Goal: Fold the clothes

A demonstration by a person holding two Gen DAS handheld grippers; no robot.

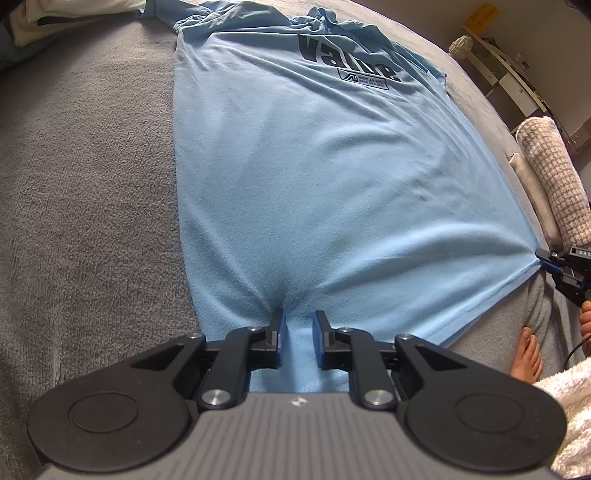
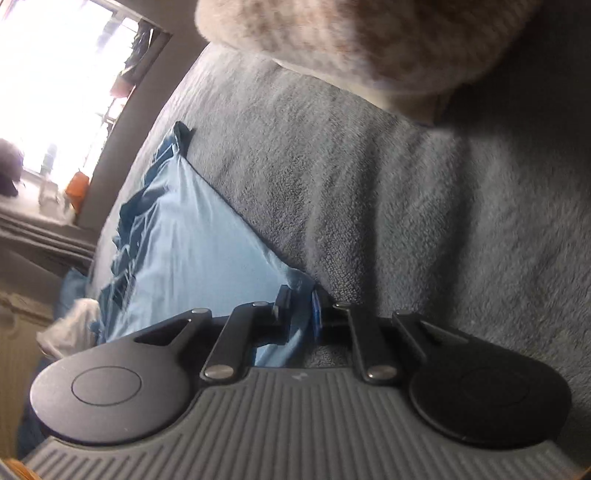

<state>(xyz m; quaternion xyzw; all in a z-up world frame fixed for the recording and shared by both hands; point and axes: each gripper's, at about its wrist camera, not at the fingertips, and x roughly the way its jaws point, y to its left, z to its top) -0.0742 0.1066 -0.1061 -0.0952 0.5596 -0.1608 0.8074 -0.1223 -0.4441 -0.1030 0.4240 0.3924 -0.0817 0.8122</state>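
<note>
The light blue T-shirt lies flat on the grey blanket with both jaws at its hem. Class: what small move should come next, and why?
Probably lift both hem grips together and carry them toward the printed chest. The left gripper pinches a pleat of the light blue T-shirt at mid-hem, the right gripper holds the hem corner, and the shirt lies flat on the grey blanket, ready for a fold.

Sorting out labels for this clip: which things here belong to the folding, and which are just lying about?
In the job:
- light blue T-shirt
- left gripper, right gripper, both pinching its hem

Lying about:
- checked cushion
- white pillow
- grey blanket underneath
</note>
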